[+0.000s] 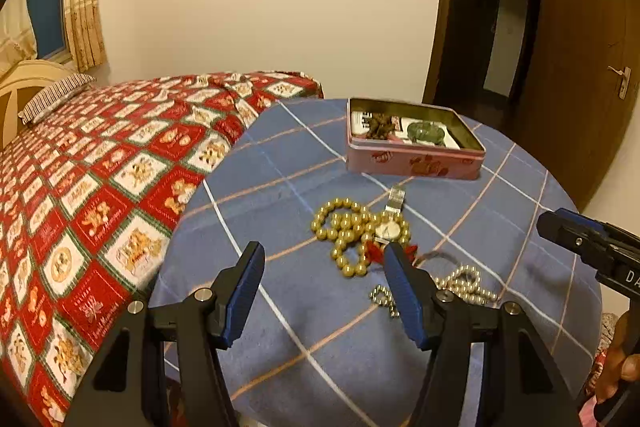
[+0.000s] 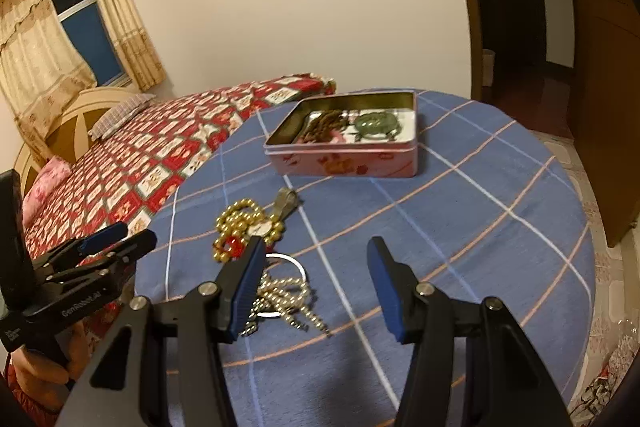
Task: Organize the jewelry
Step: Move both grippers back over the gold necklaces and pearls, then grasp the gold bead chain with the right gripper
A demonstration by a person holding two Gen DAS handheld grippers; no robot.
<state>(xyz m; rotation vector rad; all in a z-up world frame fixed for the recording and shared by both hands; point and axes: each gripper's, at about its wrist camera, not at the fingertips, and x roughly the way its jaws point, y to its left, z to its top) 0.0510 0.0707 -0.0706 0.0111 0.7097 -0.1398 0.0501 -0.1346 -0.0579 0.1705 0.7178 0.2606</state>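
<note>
A gold bead necklace (image 1: 346, 233) lies in a heap on the blue checked tablecloth (image 1: 288, 183), with a silver wristwatch (image 1: 390, 225) on it and a pale bead strand (image 1: 466, 285) nearer me. An open pink tin (image 1: 416, 161) stands behind, holding a green bangle (image 1: 426, 131) and brown beads (image 1: 378, 125). My left gripper (image 1: 324, 265) is open and empty, just short of the gold beads. My right gripper (image 2: 316, 259) is open and empty above the cloth, right of the pale strand (image 2: 286, 297). The tin (image 2: 346, 157) and gold necklace (image 2: 240, 223) also show in the right wrist view.
A bed with a red patterned quilt (image 1: 100, 195) adjoins the table's left side. A dark wooden door (image 1: 580, 59) stands open at the right. A thin silver ring (image 2: 292, 261) lies by the pale strand. The table edge curves round near me.
</note>
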